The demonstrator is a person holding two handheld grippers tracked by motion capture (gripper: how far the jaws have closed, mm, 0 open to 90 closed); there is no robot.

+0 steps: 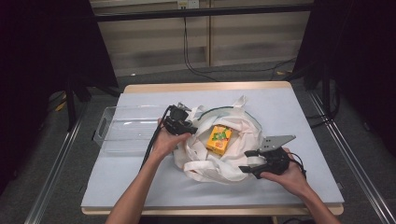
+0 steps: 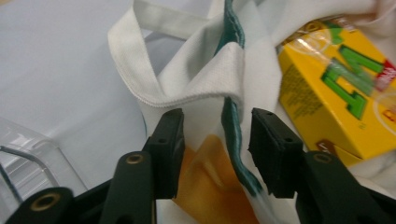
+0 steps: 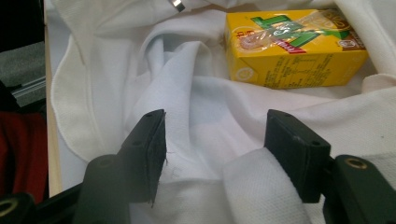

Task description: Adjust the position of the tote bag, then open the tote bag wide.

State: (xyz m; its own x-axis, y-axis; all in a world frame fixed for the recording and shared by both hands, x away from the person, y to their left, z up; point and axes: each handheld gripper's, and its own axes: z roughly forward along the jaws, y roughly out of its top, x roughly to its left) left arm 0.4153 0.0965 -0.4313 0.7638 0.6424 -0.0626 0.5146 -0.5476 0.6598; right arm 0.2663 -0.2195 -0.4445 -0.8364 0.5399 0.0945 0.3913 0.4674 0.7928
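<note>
A white cloth tote bag (image 1: 219, 161) lies rumpled at the middle of the table, mouth spread. Inside it rests a yellow juice carton (image 1: 219, 139) (image 2: 336, 93) (image 3: 292, 46) with green lettering. My left gripper (image 1: 187, 127) (image 2: 217, 149) is at the bag's left rim, open, its jaws on either side of the green-trimmed edge (image 2: 231, 126) and a white strap (image 2: 187, 88). My right gripper (image 1: 250, 161) (image 3: 215, 149) sits at the bag's near right edge, open, with folds of white cloth (image 3: 201, 112) between its jaws.
A clear plastic bin (image 1: 126, 128) (image 2: 28, 154) stands left of the bag, right beside the left hand. The table (image 1: 299, 121) is covered in pale grey and ends in a wooden edge. Dark stands and cables sit beyond the far side.
</note>
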